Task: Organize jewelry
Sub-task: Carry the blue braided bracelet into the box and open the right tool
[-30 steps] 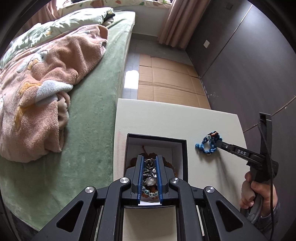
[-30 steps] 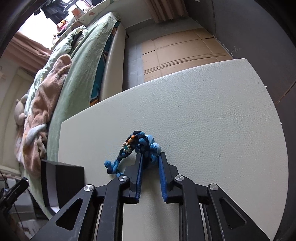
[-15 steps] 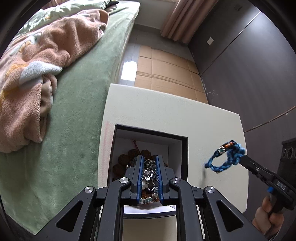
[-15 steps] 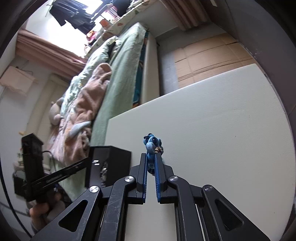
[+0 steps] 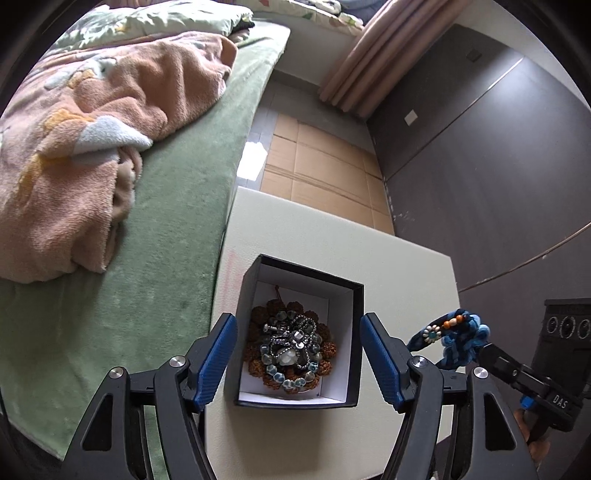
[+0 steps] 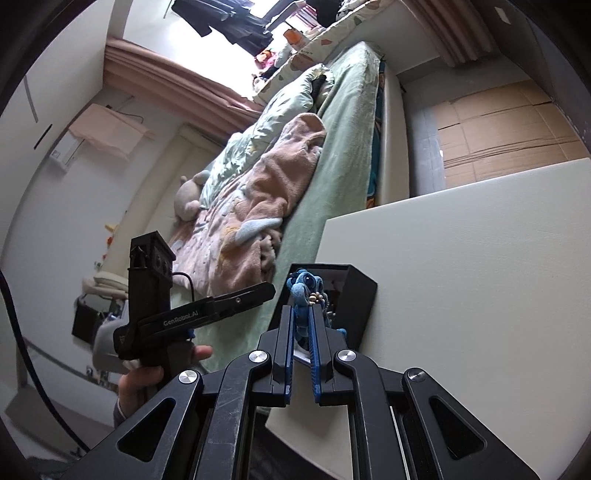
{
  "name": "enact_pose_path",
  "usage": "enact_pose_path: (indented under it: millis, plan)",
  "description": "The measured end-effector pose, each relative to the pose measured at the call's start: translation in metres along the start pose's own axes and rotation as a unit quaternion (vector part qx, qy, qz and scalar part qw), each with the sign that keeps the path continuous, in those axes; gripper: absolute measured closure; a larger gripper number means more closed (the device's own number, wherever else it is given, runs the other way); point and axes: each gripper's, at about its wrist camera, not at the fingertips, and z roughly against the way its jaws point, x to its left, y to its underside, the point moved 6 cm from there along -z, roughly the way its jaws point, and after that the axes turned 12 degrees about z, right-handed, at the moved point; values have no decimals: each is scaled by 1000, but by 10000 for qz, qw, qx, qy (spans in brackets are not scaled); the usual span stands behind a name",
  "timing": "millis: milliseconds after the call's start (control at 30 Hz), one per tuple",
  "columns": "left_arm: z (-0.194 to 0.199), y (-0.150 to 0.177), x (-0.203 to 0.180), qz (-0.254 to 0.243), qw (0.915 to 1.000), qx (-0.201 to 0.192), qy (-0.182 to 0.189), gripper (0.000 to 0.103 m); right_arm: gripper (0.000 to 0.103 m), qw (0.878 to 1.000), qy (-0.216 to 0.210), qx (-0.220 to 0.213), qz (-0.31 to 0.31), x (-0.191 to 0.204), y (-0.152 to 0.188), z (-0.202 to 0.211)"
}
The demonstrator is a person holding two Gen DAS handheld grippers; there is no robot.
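Bracelet (image 6: 303, 291) pinched in right claw (image 6: 301, 325), beside box (image 6: 360, 299).

Blue bracelet's (image 6: 304, 291) lower part behind fingers (image 6: 286, 343)

Braided cord bracelet (image 5: 458, 341); matt card box (image 5: 354, 332).

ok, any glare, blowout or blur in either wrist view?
Left wrist: sharp, a bright glare patch on the floor, heavy fisheye bending. Right wrist: window blown out white, rest evenly lit; blue bracelet between the fingers is sharp.
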Motion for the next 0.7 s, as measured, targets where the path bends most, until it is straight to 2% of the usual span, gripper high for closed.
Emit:
enact_pose_path:
  millis: [200,367,500,600,667,700]
  plan:
    - [24,-2,12,145,9996,-154,170,33,94,9990,-436,52,-26,17,-1,-17]
    - [36,0,23,220,9992,-211,241,33,94,9985,-501,193,-77,22,-1,-38]
    - [44,0,32,306,9988,-244,280,33,94,9986,-387,330,-111,21,-3,-56]
    - [47,-1,39,385,9984,-277,296,33,92,9984,16,478,-301,10,-5,-70]
    - [50,-2,43,422,9982,-280,309,33,77,9967,51,568,-569,1,-5,-78]
    - [51,-1,45,433,9982,-280,314,33,53,9964,104,535,-648,-1,-5,-77]
